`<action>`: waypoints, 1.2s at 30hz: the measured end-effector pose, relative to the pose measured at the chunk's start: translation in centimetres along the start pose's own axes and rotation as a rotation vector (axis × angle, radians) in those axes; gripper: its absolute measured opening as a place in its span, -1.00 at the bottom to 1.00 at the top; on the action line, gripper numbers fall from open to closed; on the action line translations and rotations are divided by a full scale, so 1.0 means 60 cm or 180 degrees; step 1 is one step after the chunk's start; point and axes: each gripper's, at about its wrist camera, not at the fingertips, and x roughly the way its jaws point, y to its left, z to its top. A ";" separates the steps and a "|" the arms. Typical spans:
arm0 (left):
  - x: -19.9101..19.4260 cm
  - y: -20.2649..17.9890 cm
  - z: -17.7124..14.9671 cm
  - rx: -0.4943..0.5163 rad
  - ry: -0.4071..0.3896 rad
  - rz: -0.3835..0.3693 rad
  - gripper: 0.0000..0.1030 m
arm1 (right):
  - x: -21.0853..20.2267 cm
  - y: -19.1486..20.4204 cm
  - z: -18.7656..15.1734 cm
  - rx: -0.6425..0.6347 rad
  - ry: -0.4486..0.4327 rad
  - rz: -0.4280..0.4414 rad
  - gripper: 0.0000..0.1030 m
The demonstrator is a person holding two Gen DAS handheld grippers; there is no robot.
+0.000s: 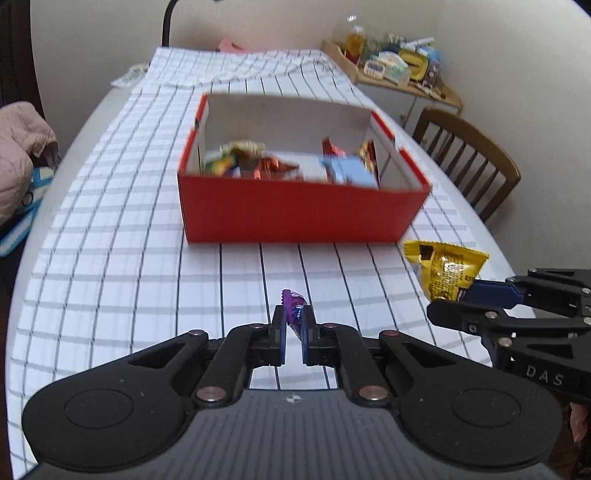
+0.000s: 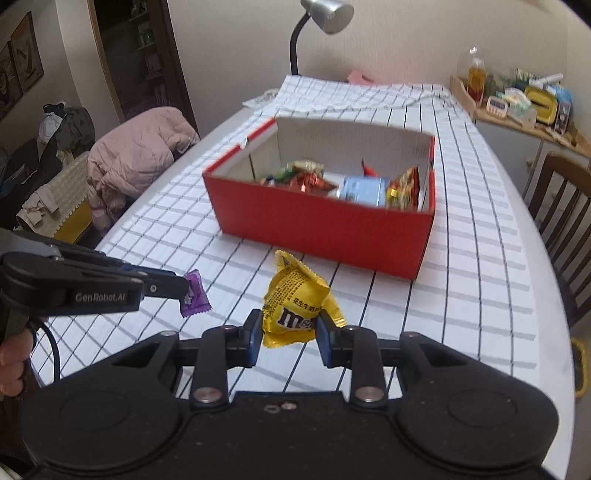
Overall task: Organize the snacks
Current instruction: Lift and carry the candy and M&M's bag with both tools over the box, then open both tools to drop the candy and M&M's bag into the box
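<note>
My left gripper [image 1: 293, 319] is shut on a small purple candy [image 1: 293, 303] and holds it above the checked tablecloth. The same gripper [image 2: 181, 286] shows at the left of the right wrist view with the purple candy [image 2: 195, 294] at its tips. My right gripper [image 2: 289, 328] is shut on a yellow M&M's bag [image 2: 297, 301]. It shows in the left wrist view [image 1: 461, 295] with the yellow bag [image 1: 445, 267]. A red open box [image 1: 295, 214] [image 2: 325, 229] ahead of both grippers holds several wrapped snacks.
The table [image 1: 110, 229] has a white checked cloth. A wooden chair [image 1: 476, 166] stands at the right edge. A pink jacket [image 2: 136, 155] lies on a seat at the left. A lamp [image 2: 325, 14] stands at the far end. A cluttered wooden shelf [image 2: 517, 99] is at the back right.
</note>
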 end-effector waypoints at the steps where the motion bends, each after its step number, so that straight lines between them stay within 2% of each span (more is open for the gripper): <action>1: -0.002 0.001 0.011 0.0012 -0.0037 -0.0007 -0.86 | -0.002 -0.002 0.010 -0.0016 -0.0032 -0.0016 -0.45; 10: 0.003 0.005 0.122 0.0168 -0.0353 0.0035 -0.86 | 0.014 -0.030 0.111 -0.0076 -0.0294 -0.0165 -0.45; 16: 0.031 0.015 0.188 0.0252 -0.0439 0.0083 -0.86 | 0.059 -0.053 0.167 -0.0018 -0.0297 -0.0221 -0.45; 25: 0.101 0.045 0.255 0.0306 -0.0374 0.0128 -0.86 | 0.140 -0.070 0.219 0.0129 -0.0186 -0.0253 -0.45; 36: 0.200 0.065 0.279 0.0328 -0.0085 0.0131 -0.86 | 0.237 -0.078 0.239 0.0160 0.0129 -0.0363 -0.45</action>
